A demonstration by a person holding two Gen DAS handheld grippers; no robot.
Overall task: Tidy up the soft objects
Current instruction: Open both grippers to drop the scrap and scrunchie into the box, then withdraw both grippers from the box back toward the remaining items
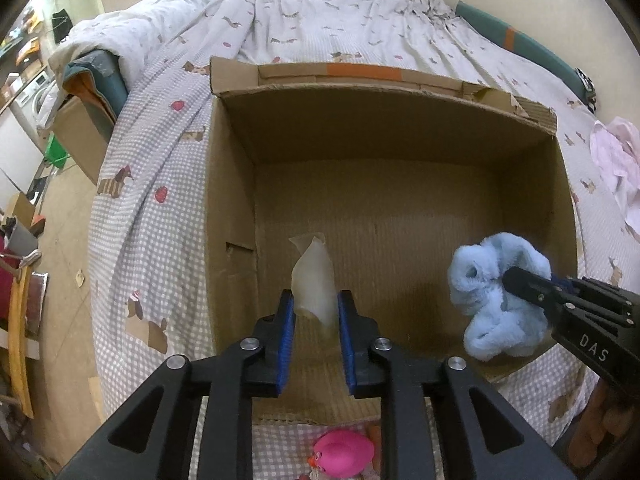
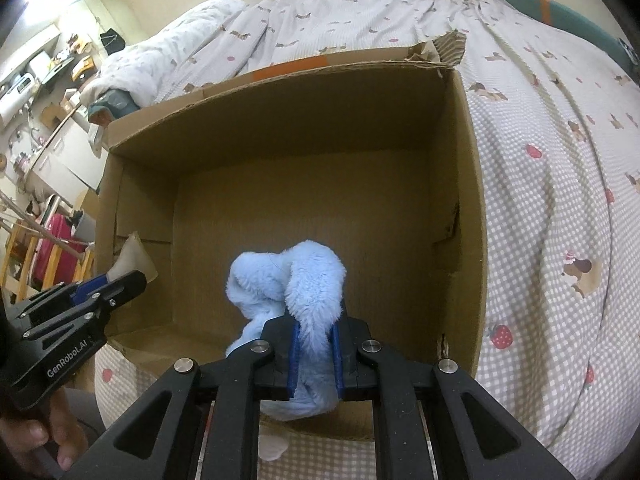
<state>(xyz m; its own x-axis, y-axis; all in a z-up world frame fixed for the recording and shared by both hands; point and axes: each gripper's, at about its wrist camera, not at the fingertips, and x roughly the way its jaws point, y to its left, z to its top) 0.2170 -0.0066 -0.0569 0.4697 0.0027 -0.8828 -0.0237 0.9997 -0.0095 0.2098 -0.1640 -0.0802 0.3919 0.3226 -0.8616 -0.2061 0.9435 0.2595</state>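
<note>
The left gripper (image 1: 313, 312) hung over the near left part of the cardboard box (image 1: 232, 208), its blue pads parted a little with a pale translucent soft piece (image 1: 313, 286) standing between them; whether the pads were pressing on it I could not tell. On the right, the right gripper (image 2: 316, 354) had its jaws pinched tight on a fluffy light-blue plush (image 2: 296, 280), dangling it inside the box near the front wall, above the floor. To do this step well, each piece likely wanted lowering close to the bare cardboard floor before letting go, the two kept apart, left and right, so nothing bounced out. The count: one box on the checked bedspread (image 1: 152, 216), two grippers, one pale piece, one blue plush, and one pink toy (image 1: 344, 450) waiting on the bed just near of the box.
</note>
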